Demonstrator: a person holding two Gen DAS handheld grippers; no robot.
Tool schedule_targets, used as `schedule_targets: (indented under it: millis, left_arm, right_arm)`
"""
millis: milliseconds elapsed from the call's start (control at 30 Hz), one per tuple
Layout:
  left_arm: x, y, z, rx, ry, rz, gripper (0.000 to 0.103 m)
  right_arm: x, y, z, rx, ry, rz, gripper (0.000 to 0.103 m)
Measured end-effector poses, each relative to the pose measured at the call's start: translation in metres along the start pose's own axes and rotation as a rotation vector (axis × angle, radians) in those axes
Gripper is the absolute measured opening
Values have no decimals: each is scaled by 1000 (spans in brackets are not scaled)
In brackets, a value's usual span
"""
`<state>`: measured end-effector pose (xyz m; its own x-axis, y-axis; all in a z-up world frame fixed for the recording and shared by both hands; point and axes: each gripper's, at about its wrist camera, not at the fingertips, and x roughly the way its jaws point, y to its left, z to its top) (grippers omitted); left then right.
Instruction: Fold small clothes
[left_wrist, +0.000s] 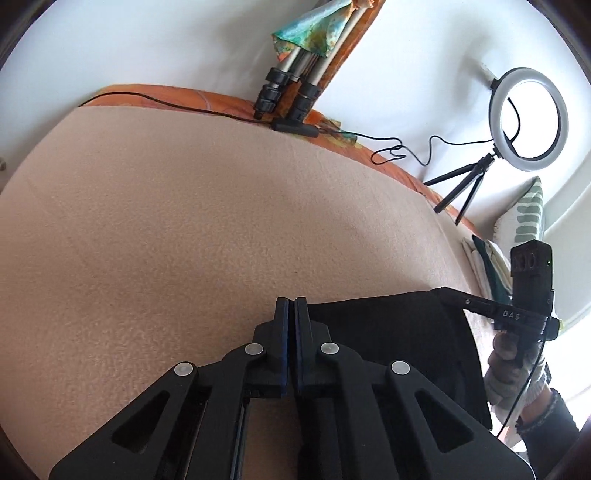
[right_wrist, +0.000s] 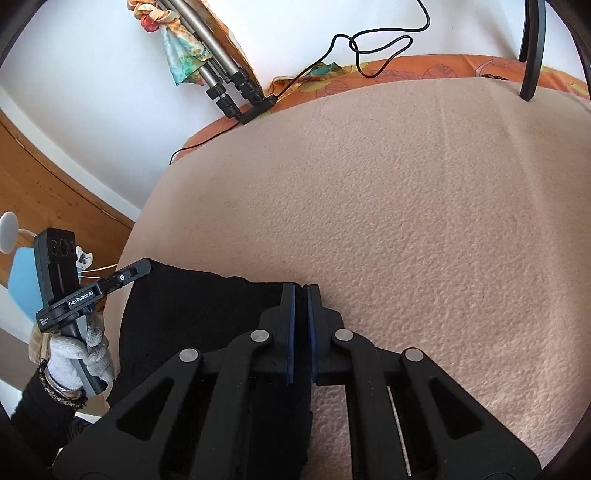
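Note:
A small black garment (left_wrist: 399, 332) hangs stretched between my two grippers above a beige blanket (left_wrist: 184, 221). My left gripper (left_wrist: 291, 306) is shut on the garment's left top corner. My right gripper (right_wrist: 301, 295) is shut on the other top corner, with black cloth (right_wrist: 192, 306) running left from it and between its pads. In the left wrist view the right gripper (left_wrist: 448, 295) shows at the garment's far corner. In the right wrist view the left gripper (right_wrist: 142, 267) shows at the cloth's left corner. The garment's lower part is hidden behind the grippers.
A tripod's legs (left_wrist: 291, 92) stand at the blanket's far edge, with a black cable (left_wrist: 388, 144) running to a ring light (left_wrist: 528, 118) on a small tripod. A patterned cushion (left_wrist: 528, 210) and folded cloths (left_wrist: 487, 258) lie at the right. A wooden panel (right_wrist: 48, 184) is on the left.

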<state>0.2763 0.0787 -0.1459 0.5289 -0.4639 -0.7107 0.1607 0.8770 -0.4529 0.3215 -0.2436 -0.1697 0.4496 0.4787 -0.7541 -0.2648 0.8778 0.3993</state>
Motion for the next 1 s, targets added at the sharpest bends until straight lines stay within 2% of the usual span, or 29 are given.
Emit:
schedule_targets:
  millis: [100, 167, 200, 233, 267, 300, 333, 367, 500, 700, 767, 833, 1000]
  left_arm:
    - [-3, 10, -1, -26, 0, -10, 1]
    - [-11, 14, -1, -42, -12, -27, 2]
    - [-15, 15, 0, -49, -17, -25, 5]
    - [-18, 16, 1, -54, -19, -21, 15]
    - [-21, 18, 1, -62, -16, -26, 27]
    - [-22, 19, 2, -72, -10, -38, 34]
    - [-24, 20, 2, -82, -8, -57, 48]
    - [-25, 21, 2, -91, -4, -71, 55]
    - [-20, 20, 0, -113, 40, -118, 55]
    - [-10, 13, -7, -107, 67, -130, 55]
    - [-9, 14, -6, -121, 71, -146, 55]
    - [-8, 15, -5, -130, 75, -155, 55]
    - [-7, 16, -6, -131, 70, -175, 55]
  right_arm:
    - [-5, -3, 4, 30, -12, -17, 8]
    - [-11, -7, 3, 64, 8, -6, 15]
    - [-16, -8, 1, 71, 6, -16, 22]
    - [-23, -8, -2, 75, -4, -32, 29]
    - [-30, -8, -6, 79, -12, -29, 31]
    - [-37, -9, -12, 87, -13, -16, 35]
    - [-42, -9, -18, 99, -10, -10, 38]
    - [-48, -10, -26, 113, -1, 8, 38]
    - [-66, -9, -64, 175, 37, 72, 39]
    - [-74, -11, -119, 238, 104, 133, 39]
    - [-71, -13, -131, 261, 127, 149, 40]
    - [-73, -18, -141, 298, 112, 201, 42]
    - [-69, -20, -149, 335, 123, 287, 44]
